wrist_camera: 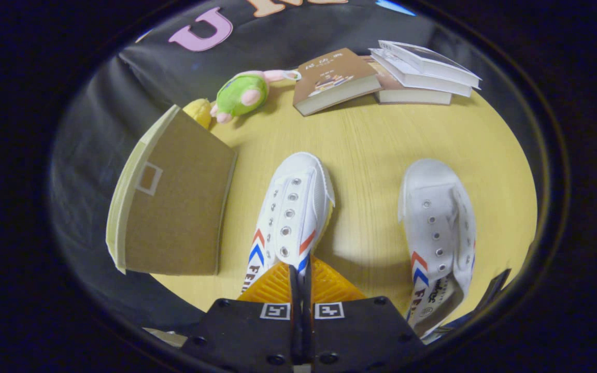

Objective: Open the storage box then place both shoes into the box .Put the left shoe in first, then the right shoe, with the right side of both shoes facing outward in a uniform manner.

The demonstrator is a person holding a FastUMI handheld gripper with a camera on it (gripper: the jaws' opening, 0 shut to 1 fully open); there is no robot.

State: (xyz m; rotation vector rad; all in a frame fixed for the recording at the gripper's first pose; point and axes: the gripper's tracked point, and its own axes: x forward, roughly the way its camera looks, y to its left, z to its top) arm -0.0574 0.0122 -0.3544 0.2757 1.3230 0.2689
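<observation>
I've got the gripper [301,272] low at the bottom centre of the frame, its fingers pressed close together with just a thin slit between them, pinching the tongue edge of the left shoe [290,212]. That shoe sits right in the middle of the picture, toe pointing up the frame, and looks lifted a bit, though I can't be sure through this lens. Over at the right of the frame, the right shoe [438,233] lies flat on the yellow wooden table [371,140], well apart from the first. At the left of the frame is the storage box [174,202], its brown lid standing up. Toward the top, a green plush toy [241,93] lies beside a brown book [329,77], with a stack of books [423,72] at the upper right.
</observation>
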